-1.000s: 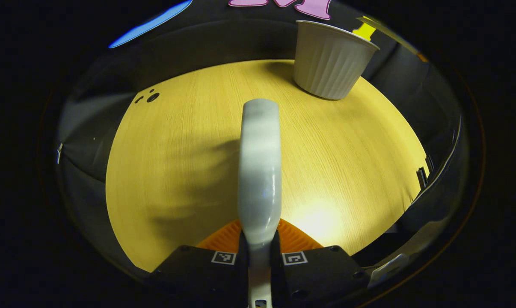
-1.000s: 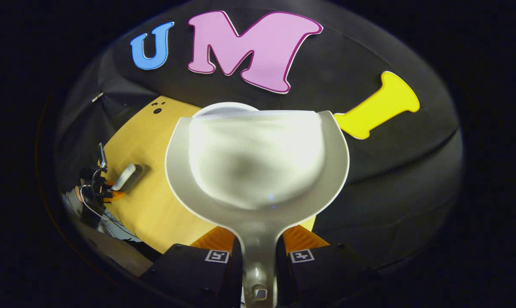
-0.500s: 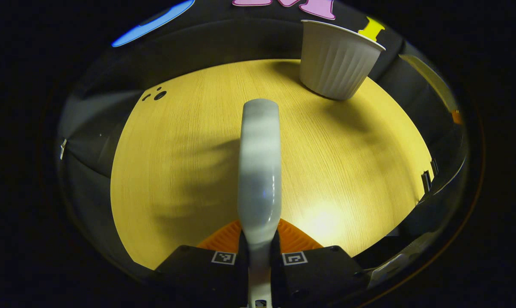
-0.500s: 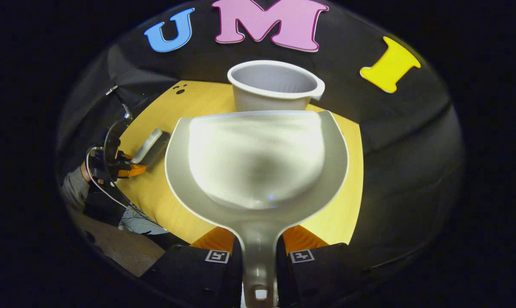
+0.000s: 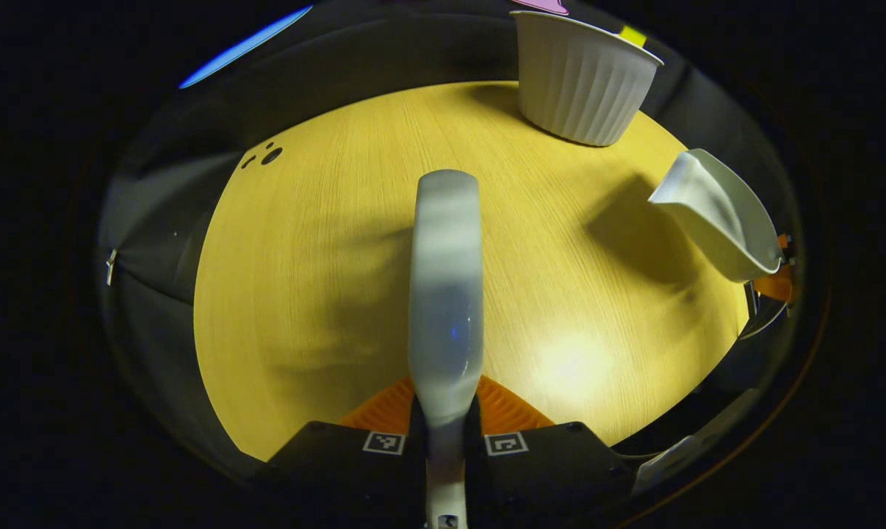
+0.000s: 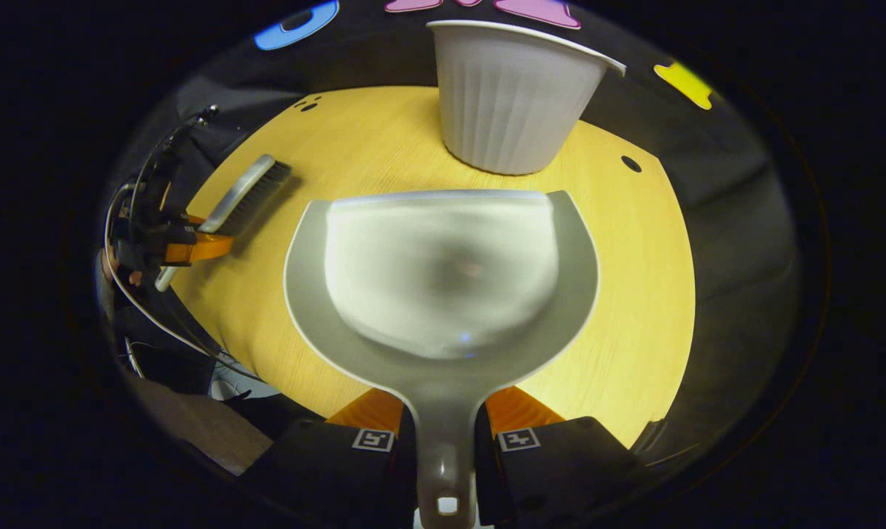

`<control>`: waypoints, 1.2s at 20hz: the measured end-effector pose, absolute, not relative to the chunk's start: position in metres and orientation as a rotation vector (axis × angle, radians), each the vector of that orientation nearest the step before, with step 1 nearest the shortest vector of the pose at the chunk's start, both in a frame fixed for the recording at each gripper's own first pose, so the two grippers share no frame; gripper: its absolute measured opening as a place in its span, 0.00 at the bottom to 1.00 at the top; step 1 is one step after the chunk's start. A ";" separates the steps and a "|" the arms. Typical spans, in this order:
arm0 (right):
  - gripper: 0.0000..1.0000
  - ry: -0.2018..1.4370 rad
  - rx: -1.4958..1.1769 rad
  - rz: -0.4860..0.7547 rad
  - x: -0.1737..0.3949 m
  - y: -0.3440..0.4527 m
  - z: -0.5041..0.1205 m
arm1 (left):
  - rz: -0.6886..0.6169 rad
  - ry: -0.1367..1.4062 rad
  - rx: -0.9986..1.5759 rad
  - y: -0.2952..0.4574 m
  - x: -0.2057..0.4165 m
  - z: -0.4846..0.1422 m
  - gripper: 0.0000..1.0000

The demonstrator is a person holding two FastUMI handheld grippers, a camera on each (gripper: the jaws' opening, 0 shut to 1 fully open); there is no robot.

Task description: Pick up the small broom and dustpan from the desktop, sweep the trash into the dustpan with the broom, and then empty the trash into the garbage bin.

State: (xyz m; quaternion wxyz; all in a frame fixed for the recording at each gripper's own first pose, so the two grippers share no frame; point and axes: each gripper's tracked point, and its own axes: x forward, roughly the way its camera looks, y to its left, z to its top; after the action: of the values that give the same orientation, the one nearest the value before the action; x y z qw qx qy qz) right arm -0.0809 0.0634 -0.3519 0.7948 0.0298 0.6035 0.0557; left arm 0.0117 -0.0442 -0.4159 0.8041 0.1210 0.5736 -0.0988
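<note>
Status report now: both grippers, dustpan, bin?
Left gripper shut on broom. Right gripper shut on dustpan, no trash visible inside. Garbage bin upright ahead, nothing between.

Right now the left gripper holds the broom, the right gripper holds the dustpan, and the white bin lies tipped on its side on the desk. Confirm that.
Not quite: the bin stands upright on the desk, open end up, as the right gripper view shows. The rest holds: the left gripper grips the broom and the right gripper grips the dustpan.

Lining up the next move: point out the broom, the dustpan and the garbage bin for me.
broom (image 6: 246, 195): right gripper view, on its bristle head.
dustpan (image 6: 441, 272): right gripper view, middle of its scoop.
garbage bin (image 6: 509, 103): right gripper view, on its ribbed outer wall.
</note>
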 end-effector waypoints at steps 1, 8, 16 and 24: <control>0.36 1.302 0.077 0.115 -0.078 0.066 -0.359 | -0.210 1.234 0.256 -0.044 0.012 -0.418 0.25; 0.39 1.326 0.091 0.058 -0.075 0.075 -0.399 | -0.188 1.264 0.263 -0.044 0.011 -0.423 0.26; 0.41 1.346 0.115 0.087 -0.088 0.084 -0.411 | -0.198 1.288 0.279 -0.042 0.012 -0.435 0.28; 0.40 1.346 0.149 0.129 -0.091 0.080 -0.384 | -0.187 1.254 0.348 -0.039 0.008 -0.417 0.31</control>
State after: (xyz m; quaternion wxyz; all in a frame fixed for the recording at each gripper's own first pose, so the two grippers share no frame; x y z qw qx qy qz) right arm -0.0910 0.0803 -0.3844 0.7775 0.0690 0.6223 0.0595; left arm 0.0083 -0.0391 -0.4165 0.7917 0.1618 0.5826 -0.0870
